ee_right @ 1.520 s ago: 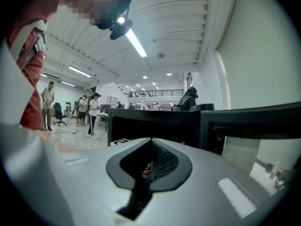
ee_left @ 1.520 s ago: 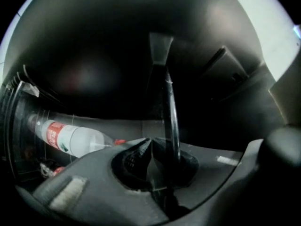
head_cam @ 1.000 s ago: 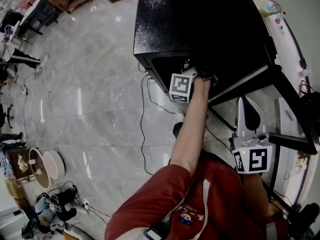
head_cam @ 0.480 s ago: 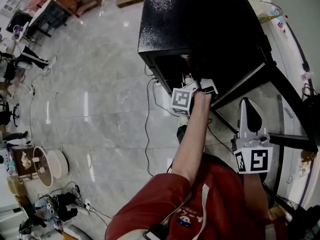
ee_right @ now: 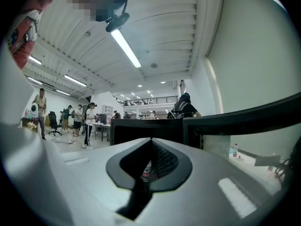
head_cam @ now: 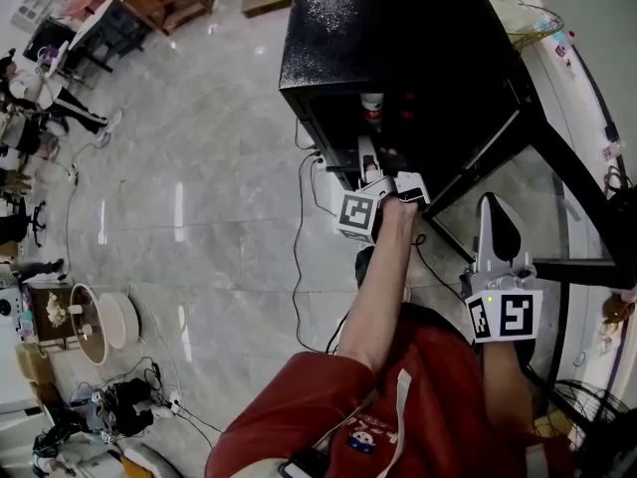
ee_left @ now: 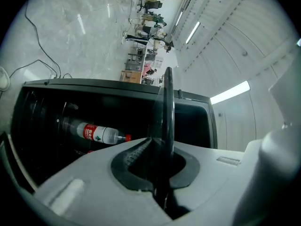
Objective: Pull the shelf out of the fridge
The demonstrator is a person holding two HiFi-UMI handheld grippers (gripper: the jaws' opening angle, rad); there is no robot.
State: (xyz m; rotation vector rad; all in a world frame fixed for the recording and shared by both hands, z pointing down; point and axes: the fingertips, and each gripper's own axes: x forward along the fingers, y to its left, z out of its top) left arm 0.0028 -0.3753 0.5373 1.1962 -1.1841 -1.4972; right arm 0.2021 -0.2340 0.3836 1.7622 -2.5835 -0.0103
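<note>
The black fridge [head_cam: 398,28] stands open in the head view, its glass door [head_cam: 557,177] swung out to the right. My left gripper [head_cam: 370,172] is shut on the front edge of the thin dark shelf [ee_left: 168,107], which runs upright between the jaws in the left gripper view and sticks out of the opening. A clear bottle [ee_left: 96,133] with a red label lies inside the fridge. My right gripper [head_cam: 491,207] is shut and empty, held beside the door and pointing at it; in its own view the right gripper [ee_right: 150,145] faces the fridge [ee_right: 141,128].
Black cables [head_cam: 299,257] trail over the pale marble floor below the fridge. A round pet bowl stand [head_cam: 85,322] and a heap of gear sit at the lower left. Desks and people are at the far left. A white counter [head_cam: 587,78] runs behind the door.
My left gripper has drawn back from the fridge opening toward me, bringing the shelf edge out with it. The bottle inside has come into sight. The right gripper has stayed put.
</note>
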